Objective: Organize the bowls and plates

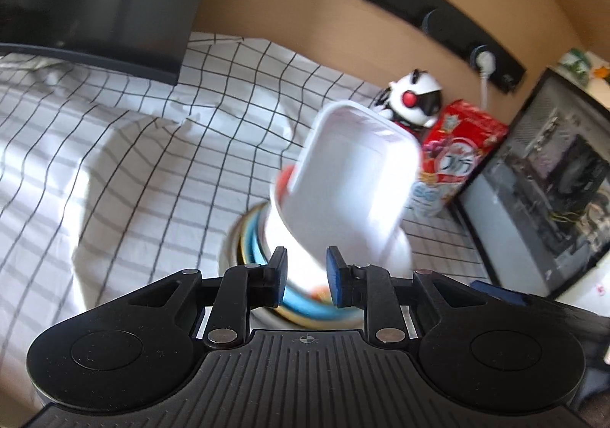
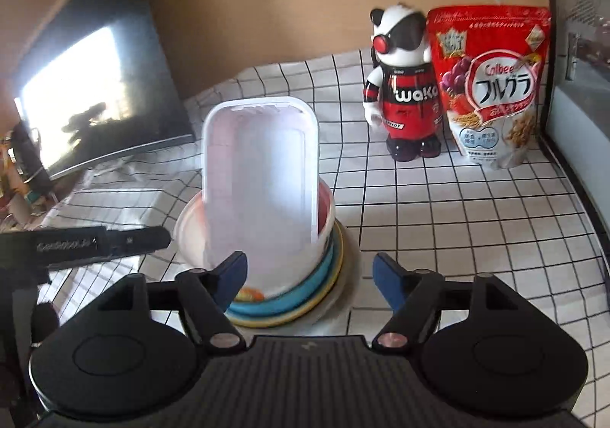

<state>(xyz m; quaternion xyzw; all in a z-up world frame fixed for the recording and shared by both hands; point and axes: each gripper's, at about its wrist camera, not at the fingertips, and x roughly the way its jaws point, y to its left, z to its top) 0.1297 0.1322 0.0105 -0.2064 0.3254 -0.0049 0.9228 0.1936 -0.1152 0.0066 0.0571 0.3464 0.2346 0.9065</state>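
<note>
On desk w/ grid cloth, white rectangular container [image 2: 261,176] sits tilted in white bowl [image 2: 267,275] atop plate stack [image 2: 324,294]; left gripper [image 1: 305,277] jaws narrowly apart, pinching nothing, right gripper [image 2: 309,281] jaws spread wide; stacking step, next likely seat container flat.

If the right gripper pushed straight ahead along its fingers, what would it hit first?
Most likely the white bowl atop the plate stack, with the rectangular white container standing in it. The right gripper is open; depth is uncertain.
</note>
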